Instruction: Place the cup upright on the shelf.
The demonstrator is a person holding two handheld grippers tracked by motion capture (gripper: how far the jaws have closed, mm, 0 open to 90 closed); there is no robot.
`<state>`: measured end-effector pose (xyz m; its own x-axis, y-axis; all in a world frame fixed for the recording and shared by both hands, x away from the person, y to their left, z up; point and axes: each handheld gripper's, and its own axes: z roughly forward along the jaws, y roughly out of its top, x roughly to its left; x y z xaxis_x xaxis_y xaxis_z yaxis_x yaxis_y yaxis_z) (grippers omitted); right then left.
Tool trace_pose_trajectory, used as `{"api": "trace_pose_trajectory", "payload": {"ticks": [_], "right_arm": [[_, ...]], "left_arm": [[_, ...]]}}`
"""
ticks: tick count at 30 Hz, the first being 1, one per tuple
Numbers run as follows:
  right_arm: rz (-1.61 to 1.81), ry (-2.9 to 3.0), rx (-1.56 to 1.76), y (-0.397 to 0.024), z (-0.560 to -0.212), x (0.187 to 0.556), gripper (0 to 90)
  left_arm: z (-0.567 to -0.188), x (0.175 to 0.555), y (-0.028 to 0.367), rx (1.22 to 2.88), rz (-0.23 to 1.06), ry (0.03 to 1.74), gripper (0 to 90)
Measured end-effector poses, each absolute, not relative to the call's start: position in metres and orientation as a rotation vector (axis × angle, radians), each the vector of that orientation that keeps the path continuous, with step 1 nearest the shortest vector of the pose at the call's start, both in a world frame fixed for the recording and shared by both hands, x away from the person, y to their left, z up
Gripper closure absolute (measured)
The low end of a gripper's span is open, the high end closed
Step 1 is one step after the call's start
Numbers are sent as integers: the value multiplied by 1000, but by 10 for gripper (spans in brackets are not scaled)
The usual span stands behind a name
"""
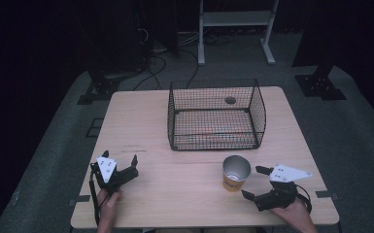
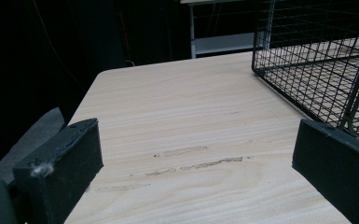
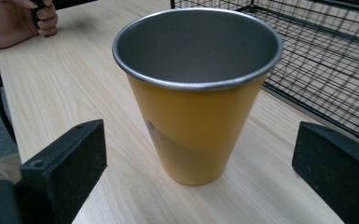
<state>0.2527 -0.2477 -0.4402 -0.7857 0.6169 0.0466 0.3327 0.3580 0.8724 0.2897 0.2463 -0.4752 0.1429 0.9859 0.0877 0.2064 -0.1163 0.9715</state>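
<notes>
I see a black wire basket point(image 1: 216, 115) at twelve o'clock on the wooden table point(image 1: 136, 126), upright.

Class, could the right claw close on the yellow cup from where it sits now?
Probably yes: the right claw is open, the yellow cup stands upright just ahead between its jaws, and nothing lies between them on the table.
</notes>
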Motion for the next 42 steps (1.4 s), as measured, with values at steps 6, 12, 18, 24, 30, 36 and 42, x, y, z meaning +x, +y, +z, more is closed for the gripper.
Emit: {"api": "trace_pose_trajectory", "payload": {"ticks": [6, 12, 18, 24, 30, 36, 42], "right_arm": [[1405, 2348, 835, -242, -440, 256, 16], [1396, 2358, 824, -235, -439, 261, 0], [1400, 2369, 814, -228, -437, 266, 0], [1397, 2372, 803, -221, -436, 271, 0], [1394, 2386, 798, -215, -436, 276, 0], [1388, 2394, 796, -210, -437, 281, 0], [1377, 2396, 796, -207, -439, 284, 0]], "left_arm": [[-475, 290, 246, 1506, 1074, 1211, 8], [-475, 290, 246, 1506, 1075, 1210, 8], [-475, 290, 246, 1506, 1074, 1210, 8], [-475, 290, 246, 1505, 1073, 1210, 8], [-475, 290, 246, 1506, 1073, 1209, 8], [-475, 290, 246, 1503, 1073, 1210, 8], [-475, 290, 246, 1502, 1073, 1211, 8]]}}
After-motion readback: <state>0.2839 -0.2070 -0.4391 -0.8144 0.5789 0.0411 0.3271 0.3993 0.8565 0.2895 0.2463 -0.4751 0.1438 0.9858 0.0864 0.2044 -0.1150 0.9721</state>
